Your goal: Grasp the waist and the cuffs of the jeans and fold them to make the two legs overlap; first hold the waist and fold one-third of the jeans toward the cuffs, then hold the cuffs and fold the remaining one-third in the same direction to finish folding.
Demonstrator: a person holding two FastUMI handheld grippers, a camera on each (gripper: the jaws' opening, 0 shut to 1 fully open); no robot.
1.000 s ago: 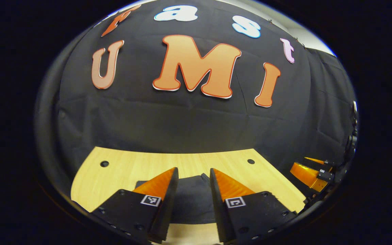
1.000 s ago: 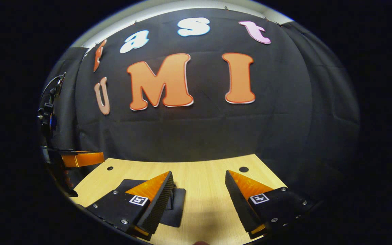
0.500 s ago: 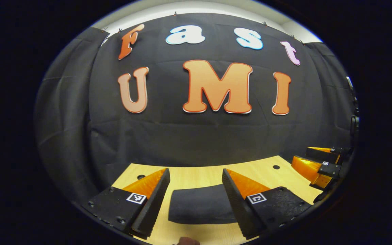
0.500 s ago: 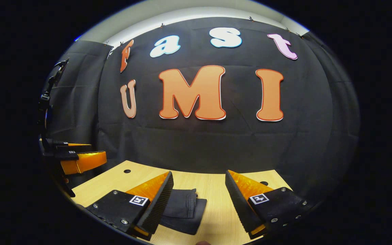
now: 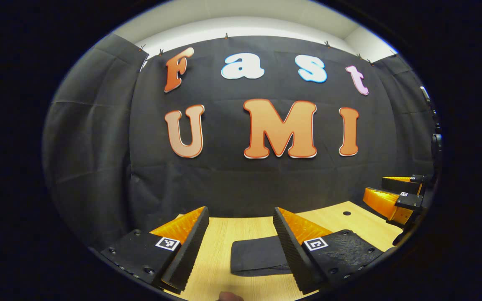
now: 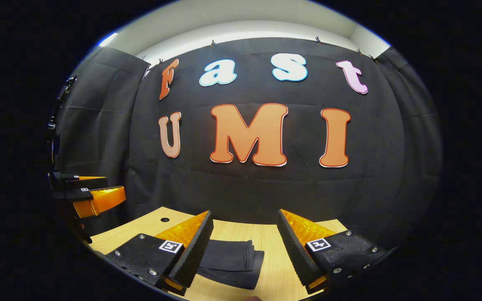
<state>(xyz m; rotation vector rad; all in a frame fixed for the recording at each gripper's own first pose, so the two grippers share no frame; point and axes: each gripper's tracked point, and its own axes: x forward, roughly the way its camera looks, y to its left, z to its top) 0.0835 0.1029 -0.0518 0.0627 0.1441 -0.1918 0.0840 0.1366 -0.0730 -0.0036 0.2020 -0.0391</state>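
A: Item, folded jeans [image 5: 258, 260]. Location?
B: Flat on the wooden table [image 5: 220, 234], a compact dark bundle. In the left gripper view it sits at 1 o'clock between the fingers, touching neither.

A: Left gripper [image 5: 241, 246], condition?
B: Jaws spread wide, empty, held above the table.

A: Right gripper [image 6: 245, 246]?
B: Likewise parted and empty. Jeans [image 6: 229, 261] lie at 11 o'clock beside its left finger.

A: Long axis?
B: Crosswise, 9 to 3, in the left gripper view.

A: Nearer hand?
B: Cannot tell; the bundle lies between the two. Folding looks complete, so I judge withdrawal remains.
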